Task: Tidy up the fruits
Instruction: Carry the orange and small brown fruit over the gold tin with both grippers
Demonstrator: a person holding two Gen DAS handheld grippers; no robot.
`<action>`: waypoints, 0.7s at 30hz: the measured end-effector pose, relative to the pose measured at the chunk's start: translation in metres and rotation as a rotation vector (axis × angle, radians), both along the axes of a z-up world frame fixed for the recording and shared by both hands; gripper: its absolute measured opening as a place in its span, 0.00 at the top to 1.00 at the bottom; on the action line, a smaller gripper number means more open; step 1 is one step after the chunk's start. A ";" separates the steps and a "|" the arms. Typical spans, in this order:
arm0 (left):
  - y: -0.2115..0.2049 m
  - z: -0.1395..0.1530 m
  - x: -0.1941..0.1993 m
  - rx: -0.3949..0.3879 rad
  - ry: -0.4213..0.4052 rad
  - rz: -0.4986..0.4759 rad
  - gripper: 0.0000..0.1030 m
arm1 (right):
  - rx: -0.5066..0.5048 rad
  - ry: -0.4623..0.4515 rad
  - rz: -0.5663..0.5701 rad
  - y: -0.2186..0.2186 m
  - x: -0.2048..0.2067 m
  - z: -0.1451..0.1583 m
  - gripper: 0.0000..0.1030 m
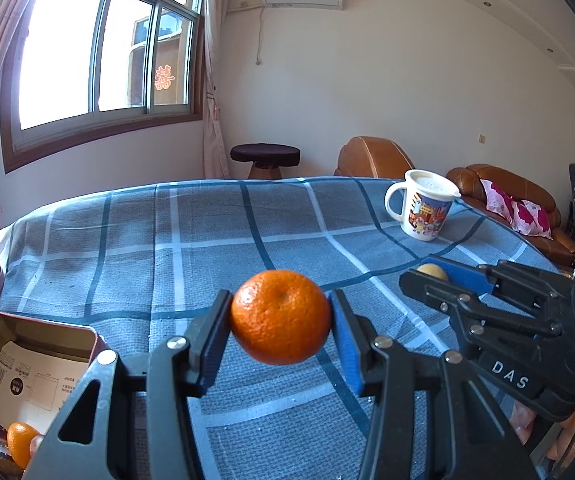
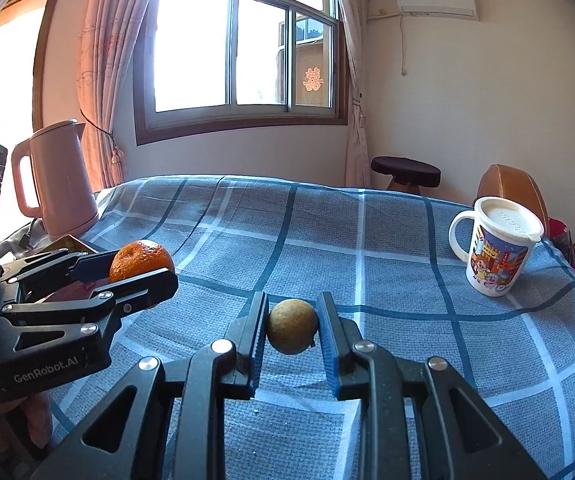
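Observation:
My left gripper [image 1: 281, 312] is shut on an orange mandarin [image 1: 281, 316], held clear above the blue checked tablecloth [image 1: 167, 248]. From the right wrist view the same mandarin [image 2: 141, 266] shows between the left gripper's fingers at the left. My right gripper [image 2: 292, 326] is shut on a small round yellow-brown fruit [image 2: 292, 326]; that fruit [image 1: 432, 272] peeks out between the right gripper's pads in the left wrist view. An open metal box [image 1: 35, 356] lies at the lower left with another mandarin [image 1: 21, 442] inside it.
A lidded white cartoon mug [image 2: 495, 244] stands on the cloth at the right. A pink kettle [image 2: 57, 176] sits at the table's far left. A dark stool [image 1: 265, 158] and brown leather seats [image 1: 503, 200] stand beyond the table.

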State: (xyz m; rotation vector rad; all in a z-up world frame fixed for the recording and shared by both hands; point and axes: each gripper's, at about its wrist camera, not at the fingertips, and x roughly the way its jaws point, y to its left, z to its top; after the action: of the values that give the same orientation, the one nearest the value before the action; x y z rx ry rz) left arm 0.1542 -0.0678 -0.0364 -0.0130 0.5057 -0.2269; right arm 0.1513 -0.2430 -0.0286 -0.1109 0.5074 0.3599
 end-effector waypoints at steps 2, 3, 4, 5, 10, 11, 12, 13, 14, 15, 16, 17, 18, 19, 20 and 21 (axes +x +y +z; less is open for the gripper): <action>0.000 0.001 -0.004 0.004 -0.008 0.002 0.51 | 0.004 -0.002 0.004 0.000 -0.002 0.000 0.74; 0.000 0.001 -0.006 0.006 -0.013 0.002 0.51 | 0.005 -0.004 0.006 0.001 -0.004 0.000 0.74; 0.000 0.001 -0.009 0.007 -0.019 0.003 0.51 | 0.007 -0.004 0.008 0.001 -0.005 0.000 0.74; 0.001 0.002 -0.012 0.010 -0.026 0.004 0.51 | 0.008 -0.005 0.010 0.001 -0.007 0.001 0.74; 0.003 0.004 -0.025 0.020 -0.053 0.009 0.51 | 0.018 -0.005 0.018 0.003 -0.014 0.001 0.74; 0.003 0.004 -0.027 0.021 -0.055 0.009 0.51 | 0.020 -0.004 0.020 0.003 -0.015 0.001 0.74; 0.003 0.004 -0.029 0.021 -0.059 0.010 0.51 | 0.022 -0.002 0.022 0.004 -0.017 0.001 0.74; 0.004 0.005 -0.031 0.021 -0.063 0.011 0.51 | 0.024 -0.002 0.023 0.005 -0.018 0.001 0.74; 0.004 0.005 -0.033 0.022 -0.067 0.012 0.51 | 0.027 -0.004 0.025 0.005 -0.020 0.001 0.74; 0.005 0.005 -0.035 0.023 -0.071 0.011 0.51 | 0.030 -0.004 0.029 0.006 -0.022 0.001 0.74; 0.006 0.006 -0.038 0.023 -0.075 0.012 0.51 | 0.034 -0.003 0.033 0.007 -0.024 0.001 0.74; 0.007 0.006 -0.040 0.024 -0.077 0.013 0.51 | 0.036 -0.004 0.036 0.008 -0.026 0.002 0.74; 0.008 0.006 -0.041 0.024 -0.077 0.013 0.51 | 0.036 -0.006 0.039 0.009 -0.028 0.002 0.74; 0.009 0.007 -0.043 0.022 -0.079 0.014 0.51 | 0.038 -0.008 0.042 0.011 -0.030 0.002 0.74; 0.010 0.007 -0.045 0.021 -0.081 0.016 0.51 | 0.039 -0.010 0.045 0.012 -0.032 0.003 0.74; 0.011 0.007 -0.047 0.020 -0.082 0.017 0.51 | 0.041 -0.011 0.048 0.013 -0.034 0.003 0.74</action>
State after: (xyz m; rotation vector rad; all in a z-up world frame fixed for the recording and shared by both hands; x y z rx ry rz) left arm 0.1072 -0.0565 -0.0293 0.0114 0.4265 -0.2049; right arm 0.1171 -0.2299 -0.0259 -0.0853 0.4871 0.4159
